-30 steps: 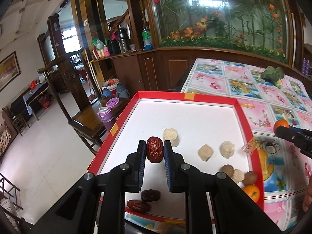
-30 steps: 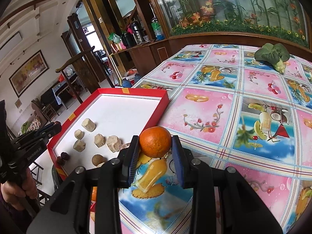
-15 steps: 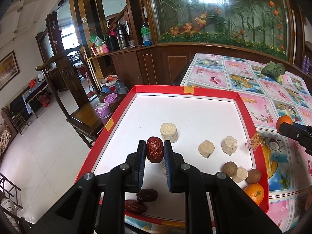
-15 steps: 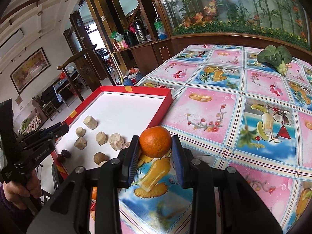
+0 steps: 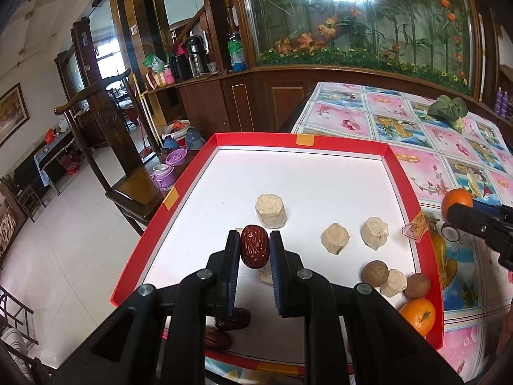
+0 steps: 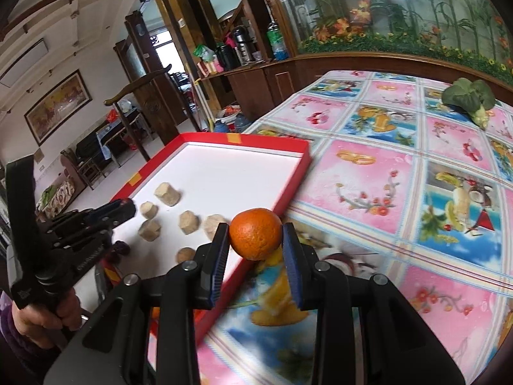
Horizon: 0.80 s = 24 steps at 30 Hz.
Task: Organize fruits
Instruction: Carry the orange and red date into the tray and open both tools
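Observation:
My left gripper (image 5: 255, 246) is shut on a wrinkled red date (image 5: 254, 245), held above the white floor of the red-rimmed tray (image 5: 301, 141). Two more dates (image 5: 233, 318) lie at the tray's near edge under the fingers. My right gripper (image 6: 256, 234) is shut on an orange (image 6: 256, 233) just above the tray's right rim (image 6: 290, 189); the same orange (image 5: 456, 201) shows at the right in the left wrist view. Another orange (image 5: 417, 316) rests in the tray's near right corner. Beige cake pieces (image 5: 271, 210) and brown round fruits (image 5: 375, 273) lie in the tray.
The tray sits on a table with a pink fruit-print cloth (image 6: 400, 173). A leafy green vegetable (image 6: 468, 96) lies at the far right. A wooden chair (image 5: 105, 134) and flasks stand left of the table. A person's hand (image 6: 38, 317) holds the left gripper handle.
The left gripper with the date has drawn back a little toward the tray's near side. The right gripper has carried the orange leftward, closer to the tray's rim.

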Each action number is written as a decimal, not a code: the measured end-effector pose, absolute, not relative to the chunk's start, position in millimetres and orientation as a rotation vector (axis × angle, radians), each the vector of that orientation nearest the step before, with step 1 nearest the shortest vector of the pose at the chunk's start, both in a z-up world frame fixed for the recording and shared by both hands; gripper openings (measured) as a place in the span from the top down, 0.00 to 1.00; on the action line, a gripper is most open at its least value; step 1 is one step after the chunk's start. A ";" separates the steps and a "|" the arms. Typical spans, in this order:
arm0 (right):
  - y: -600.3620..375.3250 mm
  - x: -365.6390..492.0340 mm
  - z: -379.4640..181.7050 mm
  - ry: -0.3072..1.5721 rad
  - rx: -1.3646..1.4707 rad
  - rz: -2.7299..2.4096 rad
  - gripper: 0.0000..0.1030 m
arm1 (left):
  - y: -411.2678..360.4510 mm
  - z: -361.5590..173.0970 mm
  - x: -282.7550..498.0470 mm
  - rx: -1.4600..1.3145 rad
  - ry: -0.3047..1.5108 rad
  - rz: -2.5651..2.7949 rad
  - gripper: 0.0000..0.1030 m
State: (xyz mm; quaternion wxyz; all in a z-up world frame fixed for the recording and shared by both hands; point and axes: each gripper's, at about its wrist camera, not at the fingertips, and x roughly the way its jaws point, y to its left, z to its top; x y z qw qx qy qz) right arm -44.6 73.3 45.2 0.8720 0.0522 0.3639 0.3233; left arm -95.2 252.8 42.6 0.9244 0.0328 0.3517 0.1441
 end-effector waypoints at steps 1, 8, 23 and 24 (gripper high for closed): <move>77.1 -45.2 45.3 0.763 0.109 0.684 0.66 | 252.5 42.1 -95.1 0.067 0.723 0.294 0.84; 103.5 -47.3 42.5 0.792 0.087 0.724 0.65 | 253.0 40.7 -94.3 0.072 0.734 0.291 0.84; 114.5 -51.7 35.6 0.818 0.039 0.752 0.65 | 253.0 32.6 -90.6 0.072 0.760 0.287 0.84; 115.4 -52.5 35.4 0.817 0.035 0.755 0.65 | 252.9 32.3 -90.4 0.072 0.762 0.287 0.84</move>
